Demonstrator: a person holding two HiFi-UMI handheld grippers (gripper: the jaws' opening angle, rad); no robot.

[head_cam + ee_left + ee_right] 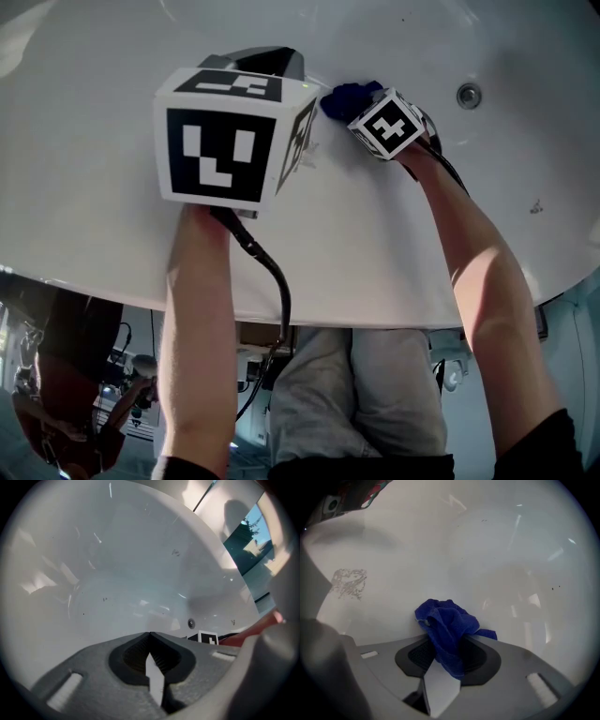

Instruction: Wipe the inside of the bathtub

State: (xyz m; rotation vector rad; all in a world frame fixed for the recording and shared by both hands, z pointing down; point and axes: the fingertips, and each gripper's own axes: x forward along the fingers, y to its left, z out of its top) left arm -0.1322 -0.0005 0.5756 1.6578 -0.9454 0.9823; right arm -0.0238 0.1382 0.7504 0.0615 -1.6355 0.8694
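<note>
The white bathtub (394, 253) fills the head view, its inside wall (122, 573) curving away in the left gripper view. A crumpled blue cloth (447, 630) is pinched in my right gripper (449, 641), which is shut on it and presses it against the tub's inner surface (497, 564). In the head view the blue cloth (349, 97) shows just left of the right gripper's marker cube (387, 124). My left gripper (150, 635) is shut with nothing between its jaws and hangs over the tub; its marker cube (230, 141) sits left of the cloth.
A round chrome fitting (469, 95) sits in the tub wall right of the right gripper, the same fitting (191, 623) showing in the left gripper view. A scuffed grey patch (349, 583) marks the tub. Below the rim (309, 314) are the person's legs (361, 394) and cluttered equipment (66, 394).
</note>
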